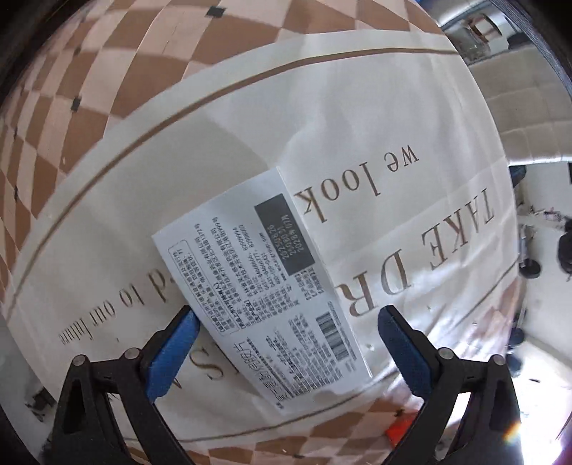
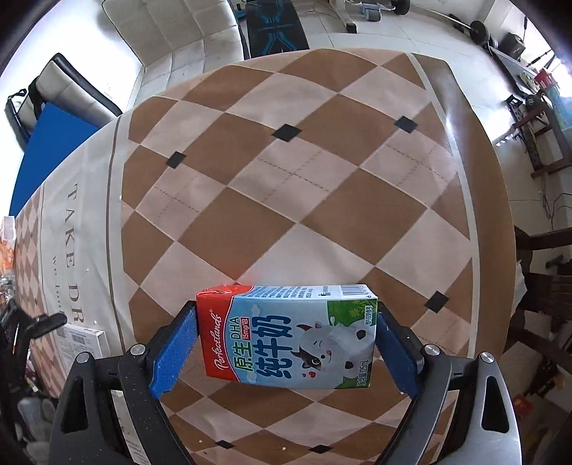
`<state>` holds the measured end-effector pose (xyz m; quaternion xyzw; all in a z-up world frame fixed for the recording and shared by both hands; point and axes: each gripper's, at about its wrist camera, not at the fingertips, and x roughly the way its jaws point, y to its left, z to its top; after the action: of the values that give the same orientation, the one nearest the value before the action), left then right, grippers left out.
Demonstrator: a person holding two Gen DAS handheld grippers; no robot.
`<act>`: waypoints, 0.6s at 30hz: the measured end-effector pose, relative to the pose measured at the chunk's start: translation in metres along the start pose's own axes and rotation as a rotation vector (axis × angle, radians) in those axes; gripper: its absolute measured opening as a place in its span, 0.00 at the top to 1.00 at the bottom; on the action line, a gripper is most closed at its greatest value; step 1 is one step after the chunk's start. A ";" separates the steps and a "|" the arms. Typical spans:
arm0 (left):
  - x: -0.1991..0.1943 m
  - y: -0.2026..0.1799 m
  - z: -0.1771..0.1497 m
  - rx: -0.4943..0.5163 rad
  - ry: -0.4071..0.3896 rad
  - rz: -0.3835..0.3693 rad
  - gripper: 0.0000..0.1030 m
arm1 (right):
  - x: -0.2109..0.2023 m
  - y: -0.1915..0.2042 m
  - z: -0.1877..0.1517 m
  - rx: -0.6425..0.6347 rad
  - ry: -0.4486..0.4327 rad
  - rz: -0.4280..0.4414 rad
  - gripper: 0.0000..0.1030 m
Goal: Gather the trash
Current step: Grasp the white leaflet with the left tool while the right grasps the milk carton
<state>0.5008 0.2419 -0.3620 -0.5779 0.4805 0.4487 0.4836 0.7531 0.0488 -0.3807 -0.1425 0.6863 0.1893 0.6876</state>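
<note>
A flat white medicine box (image 1: 264,293) with printed text and a barcode lies on the white part of the tablecloth (image 1: 357,125). My left gripper (image 1: 286,343) is open above it, its blue pads either side of the box's near end, the left pad close to the box edge. My right gripper (image 2: 286,339) is shut on a small milk carton (image 2: 289,336), red and light blue with a cartoon cow, held lengthwise between the pads above the checkered cloth. The white box also shows at the left edge of the right wrist view (image 2: 84,338).
The table carries a brown and cream checkered cloth (image 2: 286,196) with small black squares. A white sofa (image 2: 178,32), a blue mat (image 2: 50,150) and gym gear stand beyond the far edge. A dark wooden chair (image 2: 543,286) is at the right. Something orange (image 1: 398,431) lies near the table's edge.
</note>
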 end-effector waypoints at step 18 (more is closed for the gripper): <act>0.010 -0.002 -0.098 0.755 -0.110 0.142 0.12 | 0.002 0.009 -0.041 -0.222 0.024 -0.031 0.09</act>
<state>0.5091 0.1433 -0.3586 -0.2997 0.6239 0.3030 0.6550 0.7124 0.0386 -0.3829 -0.2307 0.6669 0.2517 0.6623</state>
